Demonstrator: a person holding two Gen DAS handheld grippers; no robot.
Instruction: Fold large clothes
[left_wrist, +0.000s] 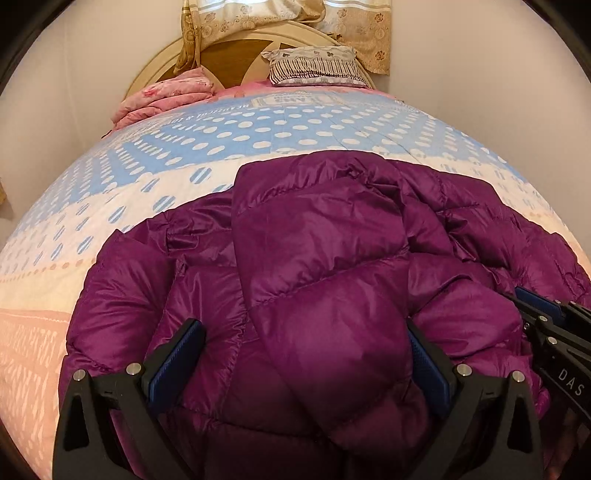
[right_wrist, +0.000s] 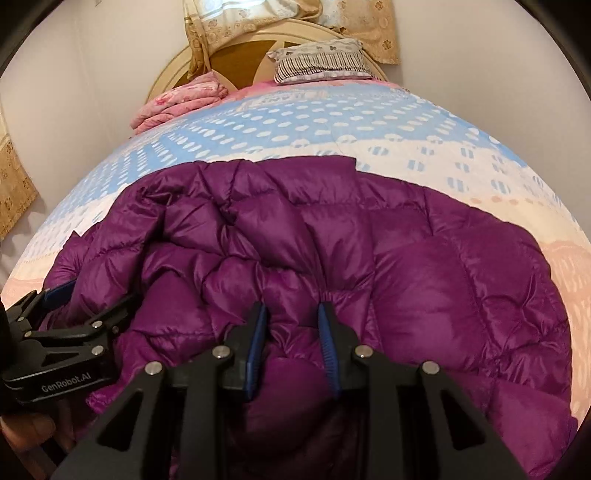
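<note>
A purple down jacket lies spread across the near end of the bed, one sleeve folded over its middle. The jacket looks light, puffy and soft, and its shiny shell is likely slippery, so a pinch on a quilted seam or a hem should hold better than one on a swollen panel. It will probably spring back after each fold and need pressing flat.

The left hand-held gripper has its jaws wide apart, straddling the folded sleeve without clamping it. The right hand-held gripper has its jaws closer together with a ridge of fabric bunched between them; whether the pads truly bite the cloth is hard to tell from this angle.

Well beyond the jacket, by the headboard, sit a striped pillow and a folded pink quilt (neither obstructs a fold). The polka-dot bedspread leaves room towards the head.
</note>
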